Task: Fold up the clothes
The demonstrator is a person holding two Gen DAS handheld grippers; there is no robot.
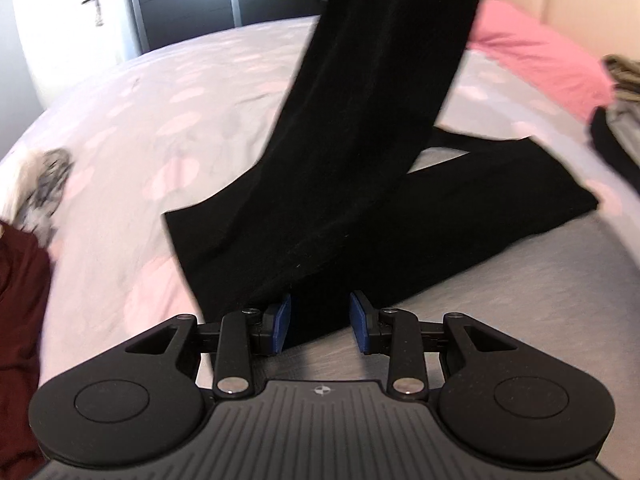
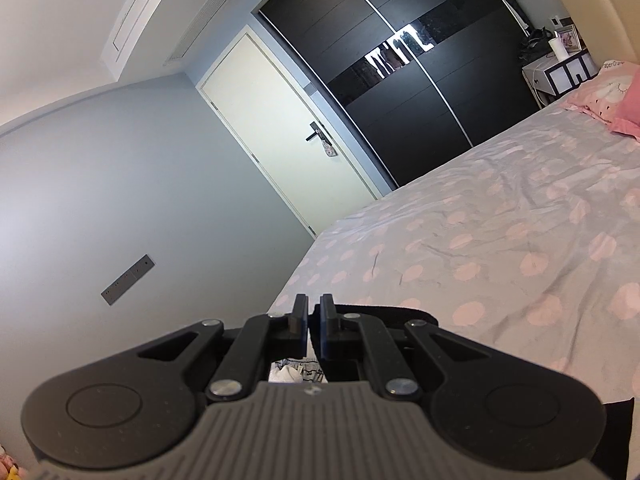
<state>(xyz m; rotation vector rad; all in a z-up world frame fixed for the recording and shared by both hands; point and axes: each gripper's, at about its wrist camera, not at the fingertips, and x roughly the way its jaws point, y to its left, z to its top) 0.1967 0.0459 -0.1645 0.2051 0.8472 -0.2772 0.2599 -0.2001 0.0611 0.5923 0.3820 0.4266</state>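
The left gripper (image 1: 320, 322) angles down toward the bed (image 1: 140, 128), its blue pads (image 1: 282, 320) standing apart around the near end of a pair of black trousers (image 1: 340, 184); the cloth runs between them, and whether the pads press on it cannot be told. The right gripper (image 2: 314, 320) points almost level across the bed's (image 2: 500, 240) foot-side corner, its jaws clenched nearly together on a black fabric band, the trousers' other end (image 2: 380, 312), which shows just behind the fingers and spills out to the right of the tool.

In the left wrist view one part of the black garment lies flat on the spotted grey-and-pink cover, running toward the bed's right edge, while another part rises steeply out of the top of the frame. A dark red garment (image 1: 20, 320) lies at the bed's left edge beside a crumpled white-and-black patterned piece (image 1: 44, 184). A pink pillow (image 1: 536, 56) sits toward the headboard end, and a stack of dark and grey clothes (image 1: 618, 120) is cut off at the right edge.

Beyond the bed stand a white door (image 2: 288, 140), a black sliding wardrobe (image 2: 400, 72) and a small bedside table (image 2: 556, 72). Motion blur softens the left view's edges, and the lifted fabric's upper end is out of sight.
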